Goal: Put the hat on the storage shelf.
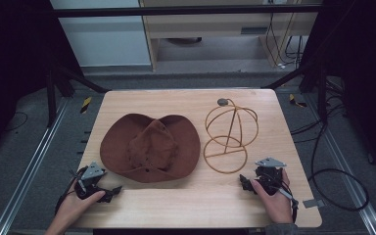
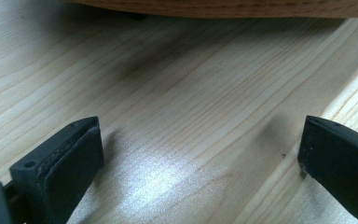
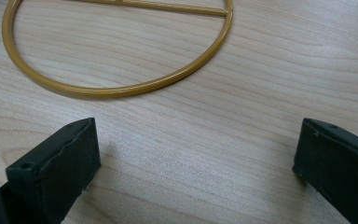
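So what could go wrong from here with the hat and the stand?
The hat is soft with a floppy brim, so a one-sided pinch may let it sag or fold. The wire stand looks light and could slide or tip if the hat bumps it. Both grippers, left and right, are open and hold nothing.

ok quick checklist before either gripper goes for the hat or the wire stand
1. Left gripper open, nothing between its jaws: ok.
2. Right gripper open, nothing between its jaws: ok.
3. Brown hat lies flat on the table, brim free of both grippers: ok.
4. Wire hat stand upright, base ring flat on the wood: ok.
5. Hat and stand apart, not overlapping: ok.
6. Whether the stand would stay put under the hat's weight: cannot tell.
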A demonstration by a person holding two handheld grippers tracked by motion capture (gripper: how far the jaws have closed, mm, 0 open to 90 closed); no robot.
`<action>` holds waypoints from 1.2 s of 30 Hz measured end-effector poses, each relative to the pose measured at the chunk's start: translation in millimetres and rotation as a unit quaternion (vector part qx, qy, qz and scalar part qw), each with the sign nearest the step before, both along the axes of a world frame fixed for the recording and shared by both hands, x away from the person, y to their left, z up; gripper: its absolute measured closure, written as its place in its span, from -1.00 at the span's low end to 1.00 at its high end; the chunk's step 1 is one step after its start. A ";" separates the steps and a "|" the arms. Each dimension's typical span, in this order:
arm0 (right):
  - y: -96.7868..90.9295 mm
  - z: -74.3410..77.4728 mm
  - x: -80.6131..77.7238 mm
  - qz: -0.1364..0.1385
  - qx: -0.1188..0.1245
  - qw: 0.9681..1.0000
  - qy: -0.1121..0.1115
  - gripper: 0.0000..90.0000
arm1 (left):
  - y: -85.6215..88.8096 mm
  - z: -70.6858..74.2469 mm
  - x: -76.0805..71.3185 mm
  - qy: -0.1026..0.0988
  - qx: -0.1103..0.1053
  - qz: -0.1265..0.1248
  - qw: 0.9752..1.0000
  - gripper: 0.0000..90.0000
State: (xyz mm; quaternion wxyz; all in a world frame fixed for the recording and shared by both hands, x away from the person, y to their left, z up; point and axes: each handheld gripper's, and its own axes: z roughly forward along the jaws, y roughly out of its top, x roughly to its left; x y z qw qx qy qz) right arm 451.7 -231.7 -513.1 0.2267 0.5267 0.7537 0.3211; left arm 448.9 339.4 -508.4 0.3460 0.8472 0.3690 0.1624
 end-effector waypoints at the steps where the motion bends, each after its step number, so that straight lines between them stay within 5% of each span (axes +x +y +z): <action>1: 0.0 0.0 0.0 0.000 0.000 1.000 0.000 -0.99 | 0.0 0.0 -0.1 0.000 0.000 0.000 1.000 -1.00; 9: 0.1 0.2 -0.1 0.000 0.002 1.000 0.001 -0.99 | 1.9 8.7 -6.2 -0.001 -0.006 -0.005 1.000 -0.92; 23: 0.1 0.0 0.2 0.000 0.001 1.000 0.000 -0.99 | 11.9 61.0 -30.2 -0.052 -0.083 -0.008 0.995 -0.92; 36: 0.3 0.2 0.0 0.000 0.002 1.000 0.002 -0.99 | -16.1 106.7 8.5 -0.054 -0.032 -0.032 0.997 -0.93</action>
